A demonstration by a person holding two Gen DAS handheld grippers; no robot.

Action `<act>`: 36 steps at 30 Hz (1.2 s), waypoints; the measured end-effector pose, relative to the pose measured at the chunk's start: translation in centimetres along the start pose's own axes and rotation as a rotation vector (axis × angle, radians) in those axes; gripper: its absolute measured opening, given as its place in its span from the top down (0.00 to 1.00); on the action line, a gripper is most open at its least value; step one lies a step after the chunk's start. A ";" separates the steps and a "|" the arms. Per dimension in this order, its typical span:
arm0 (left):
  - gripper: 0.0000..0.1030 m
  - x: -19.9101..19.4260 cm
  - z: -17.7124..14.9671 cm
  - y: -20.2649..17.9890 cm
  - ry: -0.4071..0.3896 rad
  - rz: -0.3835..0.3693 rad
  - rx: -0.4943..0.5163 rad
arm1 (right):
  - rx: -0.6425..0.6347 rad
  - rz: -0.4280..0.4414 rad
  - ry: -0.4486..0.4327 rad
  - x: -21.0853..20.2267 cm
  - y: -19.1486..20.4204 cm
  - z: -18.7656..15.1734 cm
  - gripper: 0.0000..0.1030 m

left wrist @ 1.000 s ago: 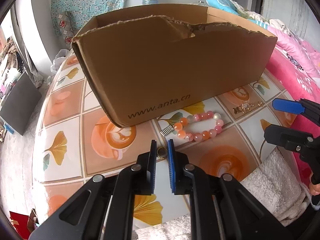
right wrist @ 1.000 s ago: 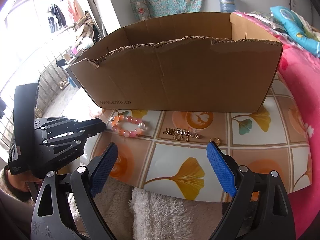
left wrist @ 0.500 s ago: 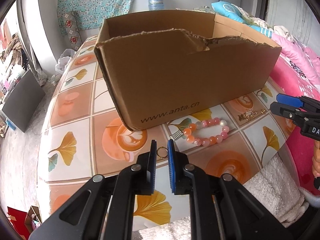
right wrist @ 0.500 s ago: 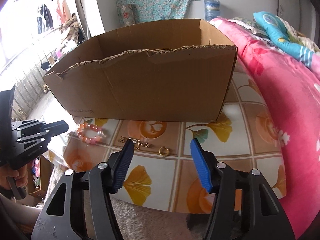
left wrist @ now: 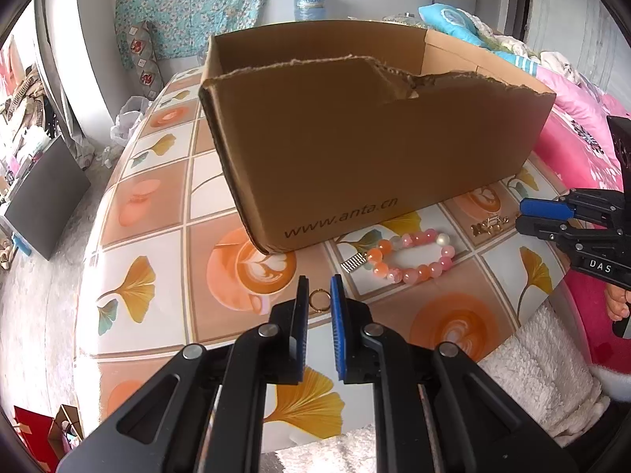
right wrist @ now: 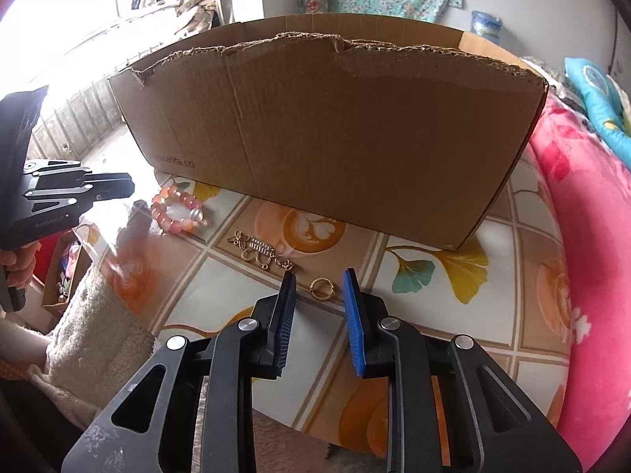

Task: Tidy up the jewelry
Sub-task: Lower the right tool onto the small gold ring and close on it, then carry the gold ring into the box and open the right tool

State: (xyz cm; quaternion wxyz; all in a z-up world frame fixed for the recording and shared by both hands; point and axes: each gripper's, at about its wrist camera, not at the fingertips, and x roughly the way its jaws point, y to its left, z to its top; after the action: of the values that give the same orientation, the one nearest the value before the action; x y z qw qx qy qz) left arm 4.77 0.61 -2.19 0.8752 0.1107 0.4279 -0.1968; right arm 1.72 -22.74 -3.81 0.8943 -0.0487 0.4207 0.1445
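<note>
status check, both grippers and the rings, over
Left gripper shut on a gold ring. Right gripper closing around second ring, not yet pinched. Nothing in the way.

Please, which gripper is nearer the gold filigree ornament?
Right gripper: beside the gold filigree ornament, jaws closing around a gold ring; left gripper, shut on a second gold ring, is beyond the pink bead bracelet.
</note>
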 end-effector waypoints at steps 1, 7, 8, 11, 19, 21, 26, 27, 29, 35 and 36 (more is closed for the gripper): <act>0.90 0.0 0.0 0.0 -0.001 0.001 0.001 | -0.008 0.007 0.000 0.0 -0.1 0.0 0.80; 0.90 -0.2 0.0 0.0 -0.008 0.007 0.000 | -0.073 0.028 -0.015 -0.1 -0.5 -0.3 0.88; 0.90 -0.3 0.0 0.0 -0.010 0.008 0.000 | -0.078 0.032 -0.016 -0.2 -0.6 -0.4 0.90; 0.90 -0.5 0.0 0.0 -0.015 0.009 -0.001 | -0.074 0.034 -0.023 -0.5 -1.1 -0.9 0.90; 0.90 -1.4 0.1 -0.2 -0.037 0.014 0.008 | -0.034 0.026 -0.031 -1.4 -1.6 -1.0 0.91; 0.90 -1.7 0.1 -0.3 -0.045 0.013 0.010 | -0.014 0.022 -0.037 -1.8 -2.1 -1.1 0.91; 0.90 -2.9 0.1 -0.4 -0.071 0.005 0.014 | 0.018 0.021 -0.073 -3.6 -2.5 -1.0 0.91; 0.90 -3.2 0.2 -0.5 -0.078 0.003 0.015 | 0.021 0.021 -0.085 -4.2 -2.5 -0.9 0.91; 0.90 -4.2 0.4 -0.5 -0.098 -0.014 0.015 | 0.022 0.020 -0.107 -5.4 -2.3 -0.7 0.91; 0.90 -8.0 1.9 -0.7 -0.178 -0.093 0.019 | 0.010 0.039 -0.208 -9.7 -1.4 1.2 0.91; 0.90 -8.8 2.4 -0.6 -0.197 -0.119 0.011 | 0.006 0.038 -0.224 -10.3 -1.3 1.8 0.91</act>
State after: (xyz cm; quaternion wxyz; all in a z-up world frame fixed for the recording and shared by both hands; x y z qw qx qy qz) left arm 1.29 1.35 6.20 0.8991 0.0698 0.3445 -0.2609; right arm -2.75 -25.79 5.20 0.9330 -0.0216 0.3192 0.1646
